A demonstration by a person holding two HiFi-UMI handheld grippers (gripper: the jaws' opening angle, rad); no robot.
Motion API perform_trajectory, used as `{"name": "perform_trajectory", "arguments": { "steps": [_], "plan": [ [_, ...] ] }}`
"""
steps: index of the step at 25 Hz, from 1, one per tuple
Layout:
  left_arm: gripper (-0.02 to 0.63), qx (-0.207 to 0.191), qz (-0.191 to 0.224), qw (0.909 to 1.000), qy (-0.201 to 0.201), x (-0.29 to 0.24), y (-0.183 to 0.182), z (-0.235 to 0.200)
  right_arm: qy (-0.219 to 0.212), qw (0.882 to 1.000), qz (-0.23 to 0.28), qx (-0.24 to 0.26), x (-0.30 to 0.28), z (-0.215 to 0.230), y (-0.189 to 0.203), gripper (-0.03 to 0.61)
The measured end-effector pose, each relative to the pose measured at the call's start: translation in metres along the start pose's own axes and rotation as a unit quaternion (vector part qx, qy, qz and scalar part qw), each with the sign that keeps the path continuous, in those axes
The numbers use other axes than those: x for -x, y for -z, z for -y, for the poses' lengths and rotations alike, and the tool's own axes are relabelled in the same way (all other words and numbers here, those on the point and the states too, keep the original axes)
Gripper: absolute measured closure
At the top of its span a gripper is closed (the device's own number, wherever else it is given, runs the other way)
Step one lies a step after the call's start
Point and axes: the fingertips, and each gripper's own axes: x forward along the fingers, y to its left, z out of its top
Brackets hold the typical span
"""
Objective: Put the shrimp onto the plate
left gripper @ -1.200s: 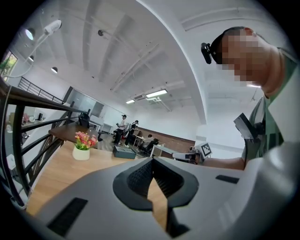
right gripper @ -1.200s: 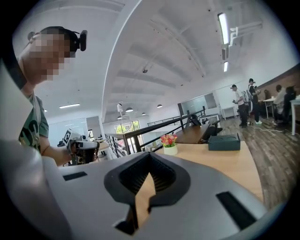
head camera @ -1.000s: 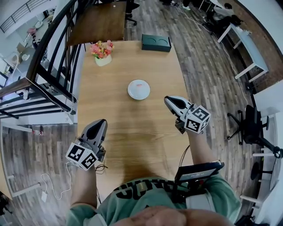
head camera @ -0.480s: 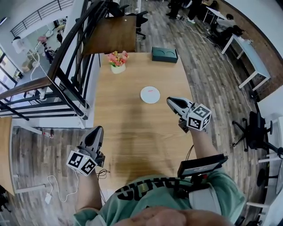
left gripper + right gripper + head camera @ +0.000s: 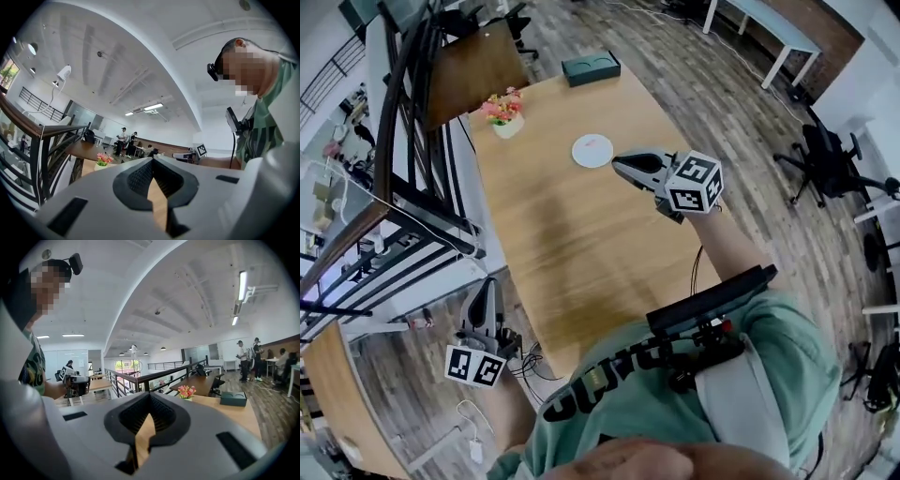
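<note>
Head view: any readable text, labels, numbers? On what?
None legible.
Green T-shirt: dark chest lettering, creased and upside down, unreadable.
Right gripper and left gripper, white marker cubes: black square patterns only, no characters.
Dark green box: too small to tell.

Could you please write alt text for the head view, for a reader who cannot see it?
A person holds the shut right gripper over a wooden table, beside a white plate with a pink shrimp on it; the shut left gripper hangs off the table's left edge. A flower pot and a dark box stand at the far end.
</note>
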Motion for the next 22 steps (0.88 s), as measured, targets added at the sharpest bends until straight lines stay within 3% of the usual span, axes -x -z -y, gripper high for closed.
{"name": "perform_trajectory", "arguments": {
  "steps": [7, 12, 16, 22],
  "plan": [
    [0.609, -0.009, -0.022, 0.9997, 0.009, 0.048, -0.008, 0.000, -0.001, 1.000, 0.011, 0.007, -0.003, -0.043, -0.031, 0.571],
    [0.609, -0.008, -0.022, 0.9996, 0.017, 0.045, -0.016, 0.020, -0.002, 0.999, 0.027, 0.023, 0.025, -0.050, -0.055, 0.571],
    [0.609, -0.022, -0.019, 0.9992, 0.027, 0.022, -0.024, 0.060, 0.002, 0.999, 0.038, 0.027, 0.077, -0.040, -0.059, 0.571],
    [0.609, -0.023, 0.006, 0.9990, 0.038, -0.021, -0.025, 0.160, -0.015, 0.998, 0.056, 0.029, 0.189, -0.024, -0.051, 0.571]
  ]
}}
